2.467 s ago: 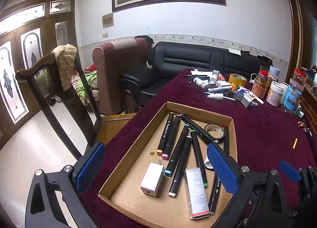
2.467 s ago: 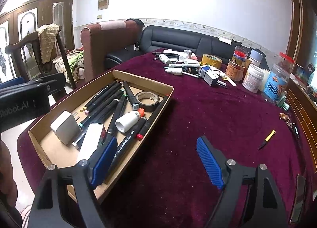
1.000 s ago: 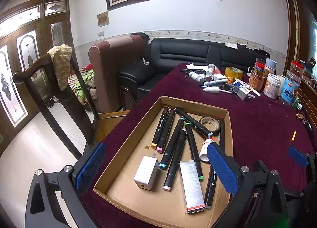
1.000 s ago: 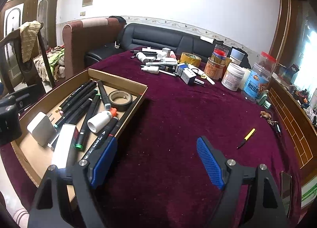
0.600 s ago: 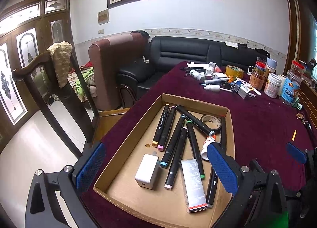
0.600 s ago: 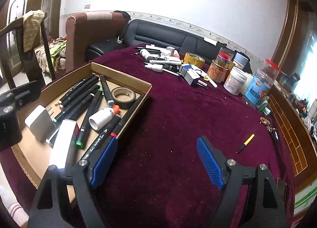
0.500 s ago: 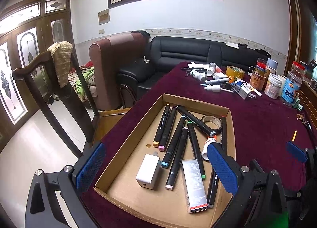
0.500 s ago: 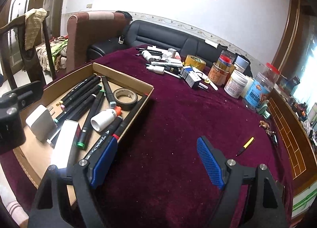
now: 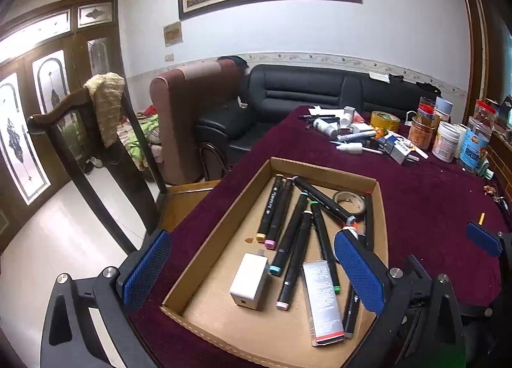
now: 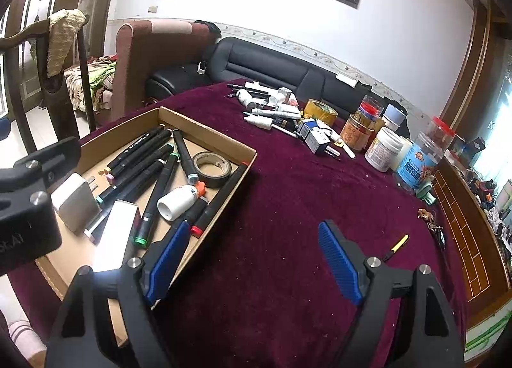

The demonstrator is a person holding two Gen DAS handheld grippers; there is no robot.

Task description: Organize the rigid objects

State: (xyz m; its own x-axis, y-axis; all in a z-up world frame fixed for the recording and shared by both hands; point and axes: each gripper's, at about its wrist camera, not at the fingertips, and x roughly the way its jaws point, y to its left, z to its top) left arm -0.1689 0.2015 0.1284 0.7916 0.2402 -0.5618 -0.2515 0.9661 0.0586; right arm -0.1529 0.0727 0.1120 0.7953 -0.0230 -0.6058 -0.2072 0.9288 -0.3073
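Observation:
A shallow cardboard tray [image 9: 323, 166] [image 10: 208, 126] lies on the maroon table. It holds several black markers [image 9: 289, 233] [image 10: 145, 152], a white charger [image 9: 249, 280] [image 10: 74, 201], a tape roll [image 10: 212, 169], a white bottle with an orange cap [image 10: 179, 200] and a slim white box [image 9: 321, 297]. My left gripper [image 9: 252, 272] is open and empty above the tray's near end. My right gripper [image 10: 252, 261] is open and empty over bare cloth right of the tray. A small yellow pen [image 10: 396, 246] lies on the cloth to the right.
A pile of loose bottles, pens, small boxes and a yellow tape roll [image 10: 320, 109] sits at the table's far end, with jars [image 10: 422, 153] to the far right. A wooden chair [image 9: 96, 157] stands left of the table. A wooden ledge [image 10: 464, 233] borders the right.
The right gripper's view has swung to the right and risen, so more of the far clutter and the right side shows. The left gripper has hardly moved. Both stay open and empty.

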